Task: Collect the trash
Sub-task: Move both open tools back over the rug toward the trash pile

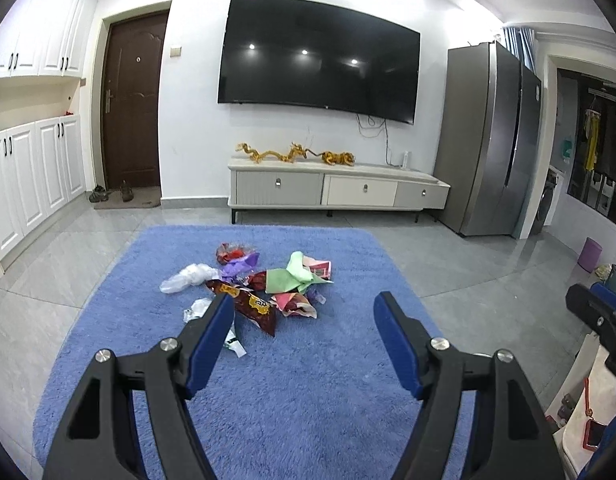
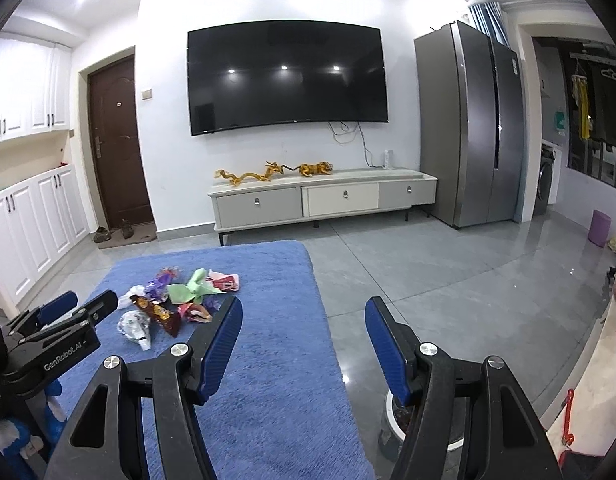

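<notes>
Blue-padded jaws of the left gripper (image 1: 303,304) are standing apart with nothing between them, hovering over the near part of a blue shaggy rug (image 1: 299,392). The right gripper (image 2: 303,312) is likewise gaping empty, one finger over the rug's right edge and the other over the grey tiled floor (image 2: 448,264). Just beyond the left gripper's fingertips, the trash pile (image 1: 263,284) is lying on the middle of the rug: a dark red snack wrapper (image 1: 251,308), green paper (image 1: 287,280), a crumpled clear plastic bag (image 1: 185,278), purple and pink scraps, all touching or overlapping. Farther back, a low white TV cabinet (image 1: 336,188) is carrying golden animal figures (image 1: 295,154) under a wall-mounted television (image 1: 320,56). A grey refrigerator (image 1: 492,140) is standing to the right, and a small purple bin (image 2: 600,227) is sitting on the floor past it
</notes>
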`<action>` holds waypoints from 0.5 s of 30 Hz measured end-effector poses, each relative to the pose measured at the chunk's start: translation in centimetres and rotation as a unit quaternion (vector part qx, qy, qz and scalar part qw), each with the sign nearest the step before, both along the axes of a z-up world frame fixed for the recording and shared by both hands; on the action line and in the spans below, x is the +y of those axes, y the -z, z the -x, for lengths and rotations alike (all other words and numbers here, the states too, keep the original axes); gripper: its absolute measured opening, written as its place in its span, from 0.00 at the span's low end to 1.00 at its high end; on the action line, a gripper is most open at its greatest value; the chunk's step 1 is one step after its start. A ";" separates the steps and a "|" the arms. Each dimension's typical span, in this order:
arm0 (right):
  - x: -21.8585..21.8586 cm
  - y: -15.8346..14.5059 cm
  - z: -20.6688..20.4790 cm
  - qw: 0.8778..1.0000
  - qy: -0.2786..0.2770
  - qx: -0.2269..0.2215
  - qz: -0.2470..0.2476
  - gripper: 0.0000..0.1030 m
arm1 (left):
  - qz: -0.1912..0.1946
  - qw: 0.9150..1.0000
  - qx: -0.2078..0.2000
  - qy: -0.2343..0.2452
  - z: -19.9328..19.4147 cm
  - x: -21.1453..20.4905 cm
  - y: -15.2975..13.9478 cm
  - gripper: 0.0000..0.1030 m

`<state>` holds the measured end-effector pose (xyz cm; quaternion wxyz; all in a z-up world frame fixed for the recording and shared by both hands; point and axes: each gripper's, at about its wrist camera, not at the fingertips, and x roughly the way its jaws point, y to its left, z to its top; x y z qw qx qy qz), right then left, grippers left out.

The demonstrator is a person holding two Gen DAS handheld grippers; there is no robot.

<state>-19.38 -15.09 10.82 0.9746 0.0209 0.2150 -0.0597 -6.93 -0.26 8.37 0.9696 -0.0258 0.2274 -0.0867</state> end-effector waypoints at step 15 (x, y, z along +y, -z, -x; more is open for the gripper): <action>2.1 -2.2 3.0 0.999 -0.030 -0.041 0.017 0.62 | 0.011 0.999 -0.038 -0.016 4.2 1.4 -3.3 0.69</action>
